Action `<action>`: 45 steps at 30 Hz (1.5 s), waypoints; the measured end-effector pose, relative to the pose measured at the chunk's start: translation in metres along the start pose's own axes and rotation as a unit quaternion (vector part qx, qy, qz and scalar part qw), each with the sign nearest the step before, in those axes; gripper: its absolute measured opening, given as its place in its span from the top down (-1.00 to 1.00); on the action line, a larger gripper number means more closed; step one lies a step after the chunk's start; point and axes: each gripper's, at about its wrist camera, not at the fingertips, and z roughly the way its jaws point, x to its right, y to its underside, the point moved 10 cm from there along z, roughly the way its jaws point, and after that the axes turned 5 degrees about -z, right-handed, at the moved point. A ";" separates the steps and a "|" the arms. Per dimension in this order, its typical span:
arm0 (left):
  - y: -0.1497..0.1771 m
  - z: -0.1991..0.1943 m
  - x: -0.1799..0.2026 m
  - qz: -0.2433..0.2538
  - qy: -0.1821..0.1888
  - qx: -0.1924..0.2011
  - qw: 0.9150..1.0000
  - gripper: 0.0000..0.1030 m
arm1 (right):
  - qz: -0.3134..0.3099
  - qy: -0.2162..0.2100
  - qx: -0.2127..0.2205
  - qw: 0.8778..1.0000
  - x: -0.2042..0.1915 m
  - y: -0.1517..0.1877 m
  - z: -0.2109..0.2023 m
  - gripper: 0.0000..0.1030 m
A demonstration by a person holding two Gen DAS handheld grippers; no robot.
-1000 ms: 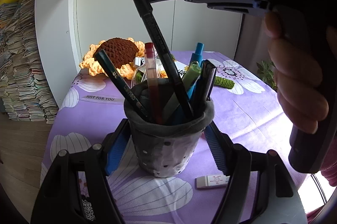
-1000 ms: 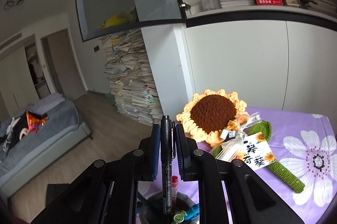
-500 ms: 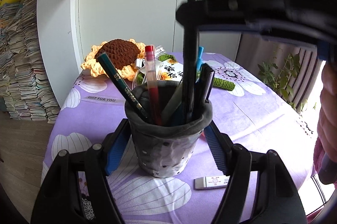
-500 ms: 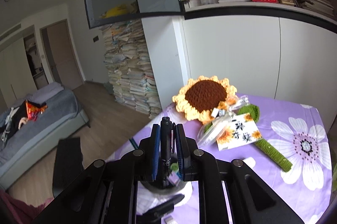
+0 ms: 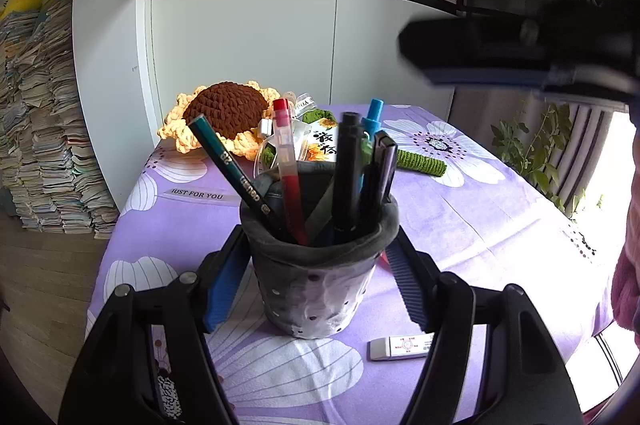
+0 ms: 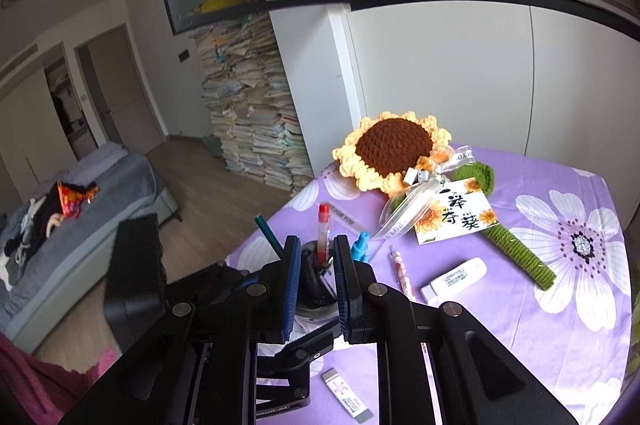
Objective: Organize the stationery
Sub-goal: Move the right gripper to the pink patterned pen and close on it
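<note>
A grey felt pen holder [image 5: 320, 285] stands on the purple flowered tablecloth [image 5: 460, 209]. My left gripper [image 5: 318, 249] is shut on it, with a blue pad against each side. Inside stand a black marker [image 5: 348, 165], a red pen [image 5: 288, 165], a green pencil [image 5: 232, 169] and a blue pen [image 5: 372, 113]. My right gripper [image 6: 316, 245] hovers above and behind the pen holder [image 6: 316, 309]. Its jaws are opening and nothing is between them. It shows as a blurred dark shape [image 5: 480, 57] in the left wrist view.
A white eraser [image 5: 400, 347] lies right of the holder. A pink-patterned pen [image 6: 400, 271] and a white stick-shaped item [image 6: 454, 279] lie further back. A crocheted sunflower [image 6: 394, 149] with a card [image 6: 456, 217] fills the far corner. The table edge drops off at left.
The right gripper let go of the black marker, which now stands in the holder. It pulled back and to the right. The left gripper stayed on the holder.
</note>
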 end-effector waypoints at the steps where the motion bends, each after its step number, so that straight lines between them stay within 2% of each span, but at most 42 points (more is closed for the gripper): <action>1: 0.000 0.000 0.000 0.001 0.000 0.001 1.000 -0.31 | 0.007 -0.001 0.007 1.000 0.003 -0.003 -0.004 0.32; 2: 0.000 0.000 0.000 0.001 0.000 0.001 1.000 -0.31 | 0.019 0.004 0.022 1.000 0.011 -0.007 -0.011 -0.04; 3: 0.000 0.000 0.000 0.001 0.001 0.001 1.000 -0.31 | 0.030 0.013 0.034 0.999 0.020 -0.011 -0.017 -0.16; 5: 0.000 0.000 0.000 0.000 0.001 0.000 1.000 -0.31 | 0.046 0.045 0.038 0.997 0.039 -0.014 -0.020 -0.18; 7: 0.000 -0.001 -0.002 0.003 -0.004 0.001 1.000 -0.31 | 0.057 0.073 0.004 0.996 0.059 -0.009 -0.009 -0.18; 9: 0.000 -0.004 -0.007 0.013 -0.026 0.009 1.000 -0.31 | 0.077 0.087 -0.050 0.992 0.078 0.005 0.010 -0.08; 11: -0.001 -0.006 -0.016 0.021 -0.050 0.015 0.998 -0.31 | 0.098 0.103 -0.110 0.984 0.094 0.025 0.029 0.22; 12: 0.000 -0.007 -0.020 0.019 -0.052 0.014 0.998 -0.31 | 0.106 0.104 -0.138 0.979 0.099 0.037 0.038 0.23; 15: 0.000 -0.010 -0.036 0.001 -0.056 0.014 0.998 -0.31 | 0.092 0.099 -0.185 0.973 0.101 0.057 0.059 0.28; 18: 0.000 -0.012 -0.049 -0.011 -0.071 0.017 0.997 -0.31 | 0.051 0.091 -0.199 0.974 0.094 0.058 0.074 0.28; 21: 0.001 -0.015 -0.053 -0.018 -0.064 0.019 0.998 -0.31 | 0.015 0.079 -0.214 0.974 0.086 0.054 0.092 0.28; 26: 0.003 -0.018 -0.050 -0.010 -0.062 0.024 0.998 -0.31 | -0.017 0.066 -0.251 0.965 0.079 0.057 0.128 0.28; 31: 0.003 -0.017 -0.050 -0.015 -0.056 0.022 0.998 -0.31 | -0.026 0.066 -0.279 0.958 0.079 0.063 0.155 0.28; 41: 0.002 -0.017 -0.052 -0.016 -0.052 0.020 0.998 -0.31 | -0.031 0.074 -0.299 0.951 0.081 0.065 0.186 0.28; 42: 0.002 -0.017 -0.052 -0.017 -0.051 0.020 0.998 -0.31 | -0.038 0.076 -0.301 0.950 0.080 0.065 0.188 0.32; 44: 0.002 -0.017 -0.052 -0.017 -0.052 0.020 0.998 -0.31 | -0.052 0.082 -0.299 0.949 0.077 0.065 0.187 0.69; 45: 0.002 -0.017 -0.051 -0.017 -0.052 0.019 0.998 -0.31 | -0.059 0.082 -0.301 0.948 0.073 0.065 0.190 0.70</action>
